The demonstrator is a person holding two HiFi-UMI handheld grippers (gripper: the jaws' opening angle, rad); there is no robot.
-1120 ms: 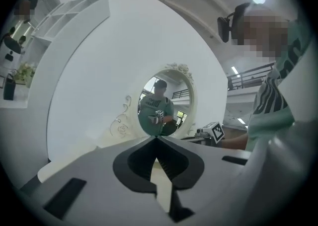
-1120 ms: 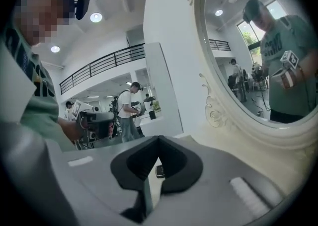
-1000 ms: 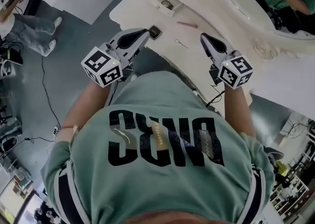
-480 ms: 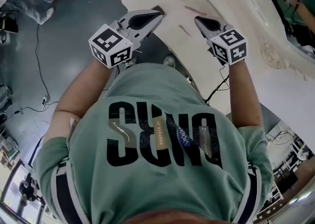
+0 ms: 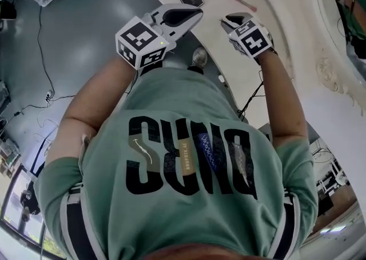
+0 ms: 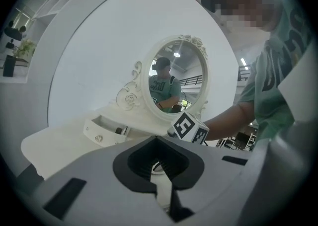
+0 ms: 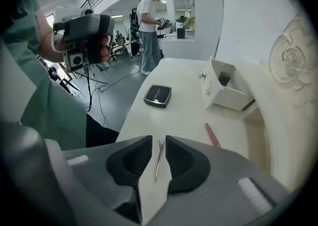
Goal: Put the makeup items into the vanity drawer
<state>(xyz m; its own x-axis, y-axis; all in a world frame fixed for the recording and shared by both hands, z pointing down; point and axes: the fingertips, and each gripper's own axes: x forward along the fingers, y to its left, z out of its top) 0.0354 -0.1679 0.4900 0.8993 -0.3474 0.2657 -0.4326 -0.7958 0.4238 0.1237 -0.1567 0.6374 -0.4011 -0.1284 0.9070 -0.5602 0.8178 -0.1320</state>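
Right gripper (image 7: 158,139): jaws opening, straddling a thin metal tool (image 7: 157,163) that lies flat on the vanity top (image 7: 184,115), lower centre of its view. Pads aren't on it and nothing is held.

Left gripper (image 6: 155,138): jaws together, empty, near the vanity edge.

Progress, my read: early. One dark item (image 7: 224,78) already sits in the open drawer (image 7: 231,100), upper right. Still out:
- the metal tool
- pink stick (image 7: 212,134), just right of the tool
- black compact (image 7: 157,96), mid-frame and further back

Next is probably the pinch on the tool.

Surface: white and glossy, with an ornate oval mirror (image 6: 174,83) behind.

Room: grey floor (image 7: 114,78), cables (image 5: 41,24), and another person (image 7: 149,26) standing far back, upper centre.
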